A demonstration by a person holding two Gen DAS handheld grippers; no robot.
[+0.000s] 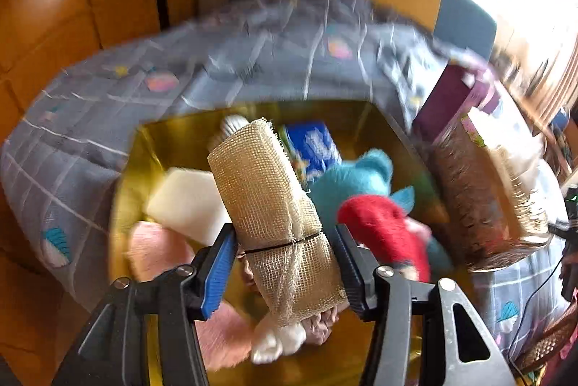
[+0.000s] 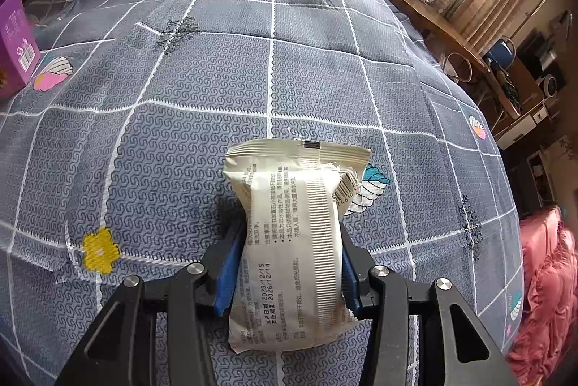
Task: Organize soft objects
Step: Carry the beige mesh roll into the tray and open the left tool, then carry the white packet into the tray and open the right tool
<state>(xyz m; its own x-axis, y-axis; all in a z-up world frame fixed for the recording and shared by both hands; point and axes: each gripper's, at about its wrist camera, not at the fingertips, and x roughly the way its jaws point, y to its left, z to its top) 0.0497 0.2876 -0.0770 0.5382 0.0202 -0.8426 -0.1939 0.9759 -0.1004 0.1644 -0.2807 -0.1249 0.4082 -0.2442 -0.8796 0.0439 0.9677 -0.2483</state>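
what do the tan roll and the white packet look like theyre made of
Tan roll: coarse open-weave mesh, probably burlap or jute, matte, with frayed edges and a black band around it. White packet: thin printed plastic film, likely a wipes or tissue pack, slightly glossy, crinkled, with a crimped end seal.

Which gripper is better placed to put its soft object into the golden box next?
Left. The left gripper has its beige rolled mesh cloth right above the open golden box, while the right gripper clamps a white paper packet over the grey checked bedspread.
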